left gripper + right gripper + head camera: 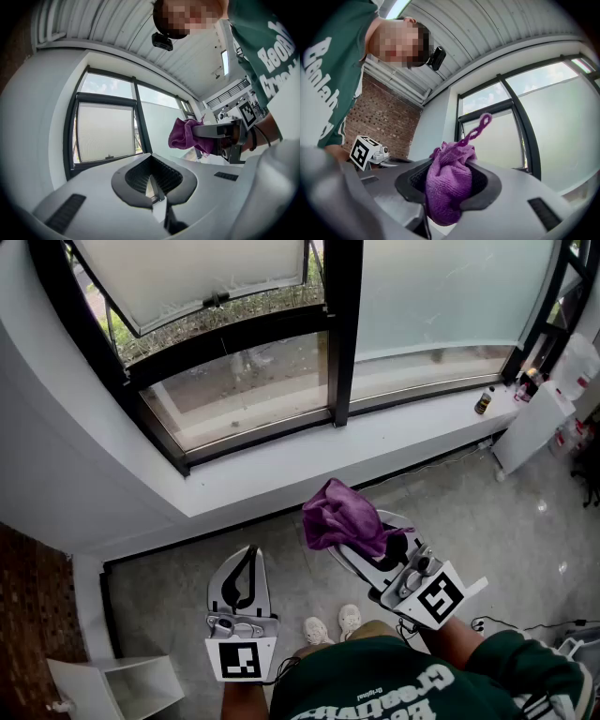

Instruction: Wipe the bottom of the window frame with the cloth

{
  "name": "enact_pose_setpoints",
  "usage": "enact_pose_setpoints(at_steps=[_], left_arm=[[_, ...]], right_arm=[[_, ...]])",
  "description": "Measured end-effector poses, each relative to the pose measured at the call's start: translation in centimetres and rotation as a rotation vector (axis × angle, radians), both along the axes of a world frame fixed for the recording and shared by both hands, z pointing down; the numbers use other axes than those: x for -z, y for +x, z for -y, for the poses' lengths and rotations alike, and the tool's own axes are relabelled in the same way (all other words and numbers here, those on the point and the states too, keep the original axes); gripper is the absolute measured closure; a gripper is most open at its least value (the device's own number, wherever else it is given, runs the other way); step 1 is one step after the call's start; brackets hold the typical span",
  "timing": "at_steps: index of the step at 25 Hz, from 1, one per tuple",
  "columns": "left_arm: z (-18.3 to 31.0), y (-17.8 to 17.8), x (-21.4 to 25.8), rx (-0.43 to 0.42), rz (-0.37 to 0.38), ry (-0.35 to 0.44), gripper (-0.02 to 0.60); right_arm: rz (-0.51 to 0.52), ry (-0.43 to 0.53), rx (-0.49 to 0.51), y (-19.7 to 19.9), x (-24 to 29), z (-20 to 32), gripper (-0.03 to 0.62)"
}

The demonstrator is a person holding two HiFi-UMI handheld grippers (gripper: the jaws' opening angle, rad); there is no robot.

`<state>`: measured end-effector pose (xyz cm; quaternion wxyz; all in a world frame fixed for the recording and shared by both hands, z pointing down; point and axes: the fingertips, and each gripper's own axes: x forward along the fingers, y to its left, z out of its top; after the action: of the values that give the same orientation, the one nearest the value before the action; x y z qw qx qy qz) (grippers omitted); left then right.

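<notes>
While right gripper (450, 177) clamps the one cloth (444, 199), left gripper (153, 182) — apparently — sits closed.

Bright and even, lit by daylight through the tall black-framed glass window (281, 399). Washed nearly white at its frosted panes. Soft shade only beneath the white window ledge (281, 482); small glints on the glossy grey stone floor (525, 549). Heavily fisheyed in both gripper views, black at the corners. Sharp on the crumpled purple microfibre cloth (446, 187); soft on the nearby white plastic left tool (157, 190).
</notes>
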<state>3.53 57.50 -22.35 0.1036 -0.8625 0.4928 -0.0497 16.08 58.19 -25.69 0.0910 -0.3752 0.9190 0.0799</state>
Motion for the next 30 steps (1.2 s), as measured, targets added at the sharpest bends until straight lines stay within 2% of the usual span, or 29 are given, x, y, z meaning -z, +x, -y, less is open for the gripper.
enact_pose_setpoints(at_steps=[4, 12, 19, 23, 30], left_arm=[[0.2, 0.6, 0.4, -0.013, -0.018, 0.01, 0.578], [0.3, 0.7, -0.5, 0.001, -0.008, -0.002, 0.578], [0.9, 2.7, -0.4, 0.017, -0.002, -0.011, 0.578], [1.0, 2.2, -1.1, 0.025, -0.001, 0.003, 0.578], [1.1, 5.3, 0.2, 0.071, 0.011, 0.025, 0.578]], right_arm=[[-0.003, 0.002, 0.004, 0.0, 0.0, 0.0, 0.436], [0.01, -0.01, 0.007, 0.4, -0.7, 0.3, 0.436], [0.021, -0.015, 0.026, 2.3, -0.7, 0.8, 0.436], [0.027, -0.01, 0.035, 1.7, -1.6, 1.1, 0.436], [0.06, 0.008, 0.084, 5.0, -0.9, 1.4, 0.436]])
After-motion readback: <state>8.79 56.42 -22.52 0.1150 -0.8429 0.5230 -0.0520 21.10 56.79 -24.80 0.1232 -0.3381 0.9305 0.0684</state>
